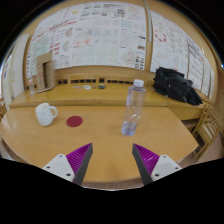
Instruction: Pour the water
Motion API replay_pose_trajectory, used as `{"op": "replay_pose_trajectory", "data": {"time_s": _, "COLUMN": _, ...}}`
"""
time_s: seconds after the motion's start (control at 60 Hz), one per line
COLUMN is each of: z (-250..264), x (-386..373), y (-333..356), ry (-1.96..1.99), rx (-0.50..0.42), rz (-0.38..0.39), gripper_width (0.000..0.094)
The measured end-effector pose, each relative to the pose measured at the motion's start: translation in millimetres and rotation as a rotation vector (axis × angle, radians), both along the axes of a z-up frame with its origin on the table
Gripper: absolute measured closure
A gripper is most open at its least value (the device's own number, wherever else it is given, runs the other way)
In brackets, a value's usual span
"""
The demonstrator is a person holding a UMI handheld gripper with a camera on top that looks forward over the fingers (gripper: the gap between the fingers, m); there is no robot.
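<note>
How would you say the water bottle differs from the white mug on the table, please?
The water bottle is tall, slim and clear; the white mug is squat and opaque. The bottle stands ahead of the gripper's open fingers; the mug sits off to the left, beyond the red coaster. Both stand upright on the wooden table.

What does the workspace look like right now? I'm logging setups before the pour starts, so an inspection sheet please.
Surface: wooden table, bare in front of the jaws.
Job's things: clear water bottle upright, beyond the jaws; white mug upright, apart from the bottle; red lid lying flat between them.
Clutter: black bag on the far table.
Grippers: gripper jaws open, holding nothing, short of the bottle.
Cables: nothing seen.
Surroundings: posters cover the back wall; second wooden table behind.
</note>
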State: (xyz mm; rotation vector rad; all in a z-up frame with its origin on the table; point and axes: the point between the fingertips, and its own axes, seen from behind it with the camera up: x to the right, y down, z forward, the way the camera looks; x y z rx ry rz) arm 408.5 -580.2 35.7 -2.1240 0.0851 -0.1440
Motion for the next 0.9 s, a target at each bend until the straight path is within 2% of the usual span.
{"op": "replay_pose_trajectory", "data": {"time_s": 0.167, "z": -8.0, "x": 68.8, "y": 84.5, "ry": 0.007, "rx": 0.087, "rz": -0.028, "gripper_width": 0.0115}}
{"op": "replay_pose_trajectory", "data": {"time_s": 0.4, "z": -6.6, "x": 104.0, "y": 174.0, "ry": -0.007, "rx": 0.200, "rz": -0.035, "gripper_width": 0.0149}}
{"op": "replay_pose_trajectory", "data": {"time_s": 0.483, "z": -5.1, "x": 111.8, "y": 193.0, "ry": -0.018, "rx": 0.236, "rz": -0.040, "gripper_width": 0.0224}}
{"op": "replay_pose_trajectory", "data": {"time_s": 0.55, "z": -3.2, "x": 112.5, "y": 201.2, "ry": -0.030, "rx": 0.263, "rz": -0.032, "gripper_width": 0.0404}}
{"op": "replay_pose_trajectory", "data": {"time_s": 0.583, "z": -3.5, "x": 113.1, "y": 202.3, "ry": -0.039, "rx": 0.269, "rz": -0.034, "gripper_width": 0.0408}}
{"op": "replay_pose_trajectory", "data": {"time_s": 0.65, "z": -2.2, "x": 112.3, "y": 203.2, "ry": -0.041, "rx": 0.289, "rz": -0.030, "gripper_width": 0.0475}}
{"op": "replay_pose_trajectory", "data": {"time_s": 0.667, "z": -2.0, "x": 112.6, "y": 203.3, "ry": -0.043, "rx": 0.291, "rz": -0.032, "gripper_width": 0.0465}}
{"op": "replay_pose_trajectory", "data": {"time_s": 0.683, "z": -1.8, "x": 112.9, "y": 203.4, "ry": -0.044, "rx": 0.292, "rz": -0.033, "gripper_width": 0.0512}}
{"op": "replay_pose_trajectory", "data": {"time_s": 0.75, "z": -3.0, "x": 113.5, "y": 202.9, "ry": -0.045, "rx": 0.287, "rz": -0.045, "gripper_width": 0.0534}}
{"op": "replay_pose_trajectory", "data": {"time_s": 0.767, "z": -2.8, "x": 114.1, "y": 202.5, "ry": -0.048, "rx": 0.283, "rz": -0.046, "gripper_width": 0.0571}}
{"op": "replay_pose_trajectory", "data": {"time_s": 0.9, "z": 11.0, "x": 112.3, "y": 200.0, "ry": -0.098, "rx": 0.264, "rz": -0.072, "gripper_width": 0.0571}}
